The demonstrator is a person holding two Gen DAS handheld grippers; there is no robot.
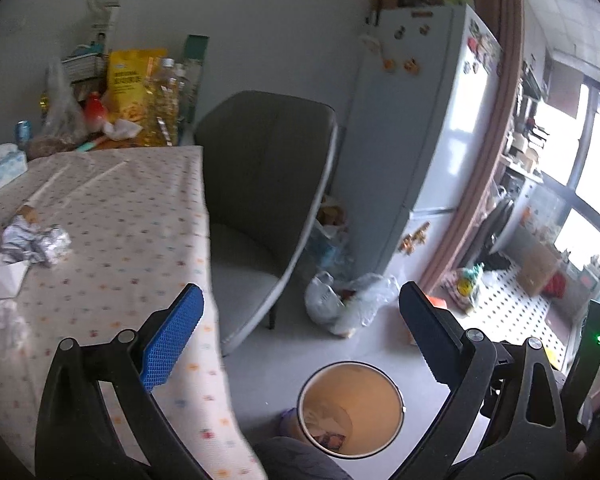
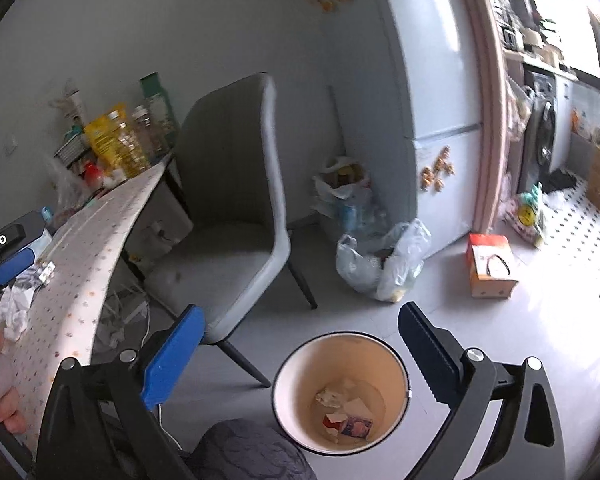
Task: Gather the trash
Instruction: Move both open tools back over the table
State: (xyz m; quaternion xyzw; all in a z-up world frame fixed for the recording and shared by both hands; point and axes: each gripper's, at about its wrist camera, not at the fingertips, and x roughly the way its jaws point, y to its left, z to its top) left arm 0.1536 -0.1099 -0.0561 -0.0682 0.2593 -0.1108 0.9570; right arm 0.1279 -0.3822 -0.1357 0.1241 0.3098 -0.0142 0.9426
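Left wrist view: my left gripper [image 1: 300, 316] hangs with its jaws spread wide and nothing between them, over the edge of the dotted tablecloth [image 1: 112, 216]. Off beyond my left finger, well apart from it, lies the trash still on the table: a crumpled silvery foil wrapper [image 1: 36, 242] touching folded white paper scraps [image 1: 6, 276]. Below and between my fingers stands the round waste bin [image 1: 396, 420], white-rimmed, tan inside, a few scraps at its bottom. A grey chair [image 1: 260, 184] sits ahead, a plastic bag [image 1: 348, 304] on the floor past my right finger.

Right wrist view: my right gripper [image 2: 300, 332] is likewise wide open and holds nothing, poised directly above the bin [image 2: 284, 408], whose floor shows white paper, a red-and-white scrap and a small printed carton. Far off to my left, on the tablecloth [image 2: 80, 300], rest the foil wrapper [image 2: 36, 276] and crumpled white paper [image 2: 14, 312], just beside the other gripper [image 2: 10, 268].
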